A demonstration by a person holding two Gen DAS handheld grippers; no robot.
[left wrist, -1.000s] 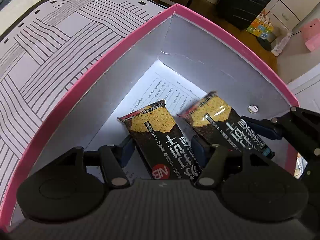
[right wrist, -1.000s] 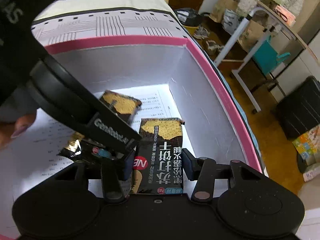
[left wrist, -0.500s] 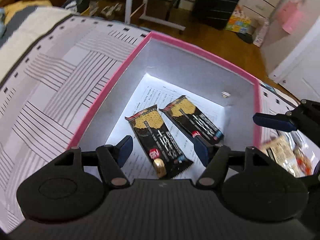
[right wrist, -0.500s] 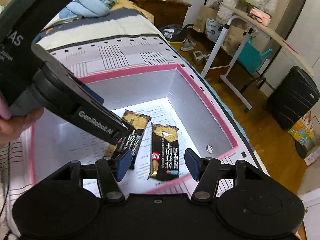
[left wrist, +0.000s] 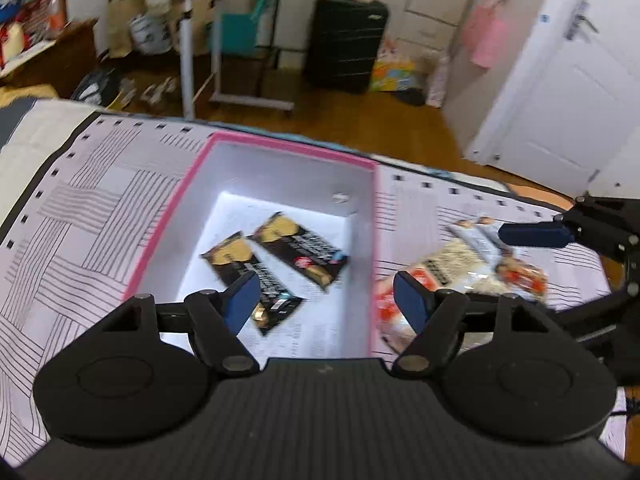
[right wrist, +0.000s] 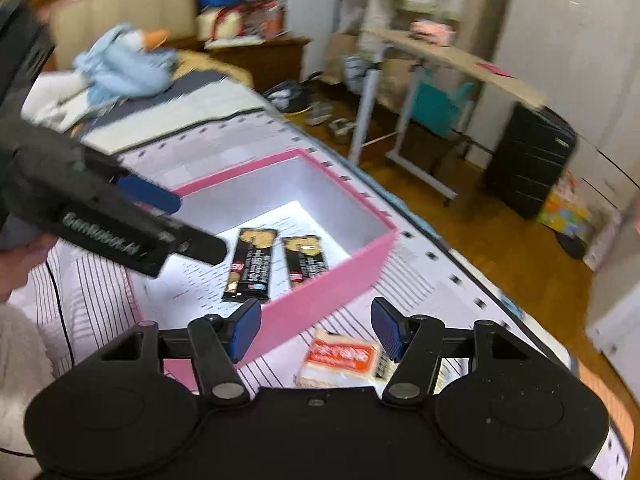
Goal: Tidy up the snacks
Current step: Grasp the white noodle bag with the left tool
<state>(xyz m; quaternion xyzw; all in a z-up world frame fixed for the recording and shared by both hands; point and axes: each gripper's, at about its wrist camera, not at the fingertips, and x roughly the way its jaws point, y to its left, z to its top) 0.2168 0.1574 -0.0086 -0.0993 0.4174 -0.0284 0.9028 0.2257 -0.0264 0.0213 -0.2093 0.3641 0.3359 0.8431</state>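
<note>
- The bed (left wrist: 92, 208), under a white cover with black line patterns, carries everything; the floor and furniture beyond are blurred.
- The pink box (left wrist: 168, 236) sits on that cover, open at the top, with white inner walls and a printed sheet on its floor.
- Two black cracker packets (left wrist: 298, 246) lie flat inside the box, side by side and slightly angled to each other; in the right wrist view they (right wrist: 252, 266) lie almost parallel, near the box's near wall.
- Loose snack bags (left wrist: 464, 268), orange-and-white and pale, lie in a small heap on the cover just outside the box's right wall. One orange-labelled packet (right wrist: 340, 358) shows between the right gripper's fingers, lower down on the cover and not touched.
- The left gripper (left wrist: 326, 300) hangs above the near end of the box, fingers apart with nothing between them; they have just been opening.
- The right gripper (right wrist: 316, 330) hangs above the box's near corner and the cover beside it, fingers moderately apart and empty, also just opening. From the left wrist view only one of its blue fingers (left wrist: 532, 234) is seen, over the heap.
- Step in hand, as I judge it: both packets are dropped off, and the hands are between a placement and the next pick.
- Next move likely calls for lowering one gripper onto a bag in the heap, fingers straddling its narrow side; the bags overlap and look soft, so a single one must be singled out before closing.
</note>
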